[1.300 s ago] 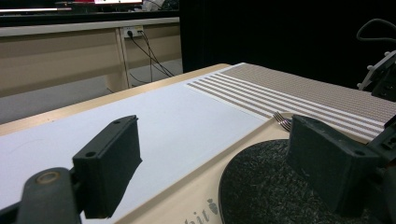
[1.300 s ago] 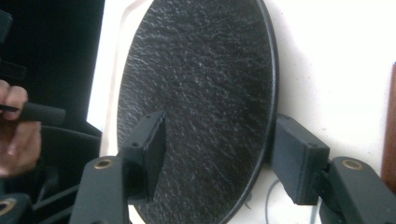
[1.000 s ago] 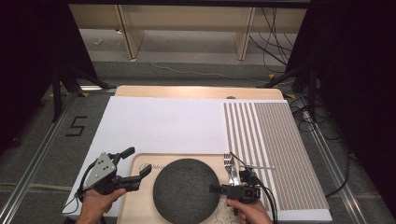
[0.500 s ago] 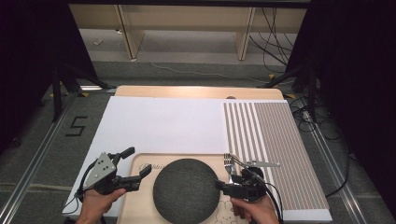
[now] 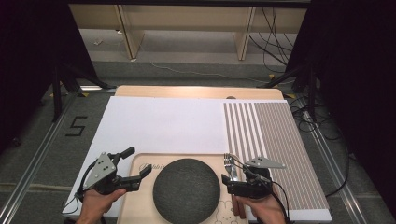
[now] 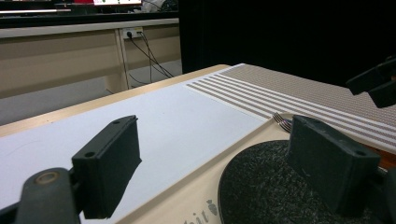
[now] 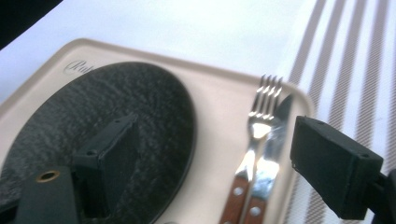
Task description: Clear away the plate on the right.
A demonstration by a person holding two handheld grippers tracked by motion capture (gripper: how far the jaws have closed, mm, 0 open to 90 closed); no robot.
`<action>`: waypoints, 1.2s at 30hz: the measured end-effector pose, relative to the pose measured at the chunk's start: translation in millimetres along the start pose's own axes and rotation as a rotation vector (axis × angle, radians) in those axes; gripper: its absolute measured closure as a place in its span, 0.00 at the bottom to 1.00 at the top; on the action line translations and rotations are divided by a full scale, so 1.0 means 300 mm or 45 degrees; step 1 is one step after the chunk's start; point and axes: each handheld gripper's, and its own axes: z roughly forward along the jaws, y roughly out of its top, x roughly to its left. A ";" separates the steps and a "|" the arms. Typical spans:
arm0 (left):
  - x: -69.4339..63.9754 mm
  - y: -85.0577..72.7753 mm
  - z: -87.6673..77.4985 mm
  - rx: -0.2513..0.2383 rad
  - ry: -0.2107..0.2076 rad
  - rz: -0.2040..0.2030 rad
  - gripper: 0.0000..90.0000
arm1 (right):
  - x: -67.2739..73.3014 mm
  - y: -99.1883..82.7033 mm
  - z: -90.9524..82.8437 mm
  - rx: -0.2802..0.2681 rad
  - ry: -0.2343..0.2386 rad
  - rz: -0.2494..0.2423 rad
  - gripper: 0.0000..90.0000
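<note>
So the right gripper [image 5: 232, 178] sits at the near right of the table, over the right end of the beige tray [image 5: 140, 163], and its jaws are spread wide with nothing pinched between them; they've just been opening up. The fork [image 7: 258, 140] and knife [image 7: 273, 144] lie side by side on the tray, touching along their length, wooden handles toward the near edge, tines and blade tip pointing far. In the right gripper view both of them show in the gap between the two jaws, closer to the right jaw, and the pads aren't touching either one, so the cutlery is just lying loose under the open claw. From the high view the fork [image 5: 227, 162] pokes out on the far side of the gripper while the handles run underneath it toward the person's hand. The dark round plate [image 5: 186, 189] is just left of the cutlery in the middle of the tray, near but not touching as far as I can tell. Right of the tray is the striped mat [image 5: 271, 149]. The left gripper [image 5: 138, 164] is at the tray's near left corner, jaws also spread, holding nothing, with its right jaw over the plate's [image 6: 280, 186] edge.
</note>
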 end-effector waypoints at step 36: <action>0.000 -0.004 0.006 -0.003 -0.007 0.002 0.18 | -0.035 0.013 -0.097 -0.419 -0.181 -0.146 0.02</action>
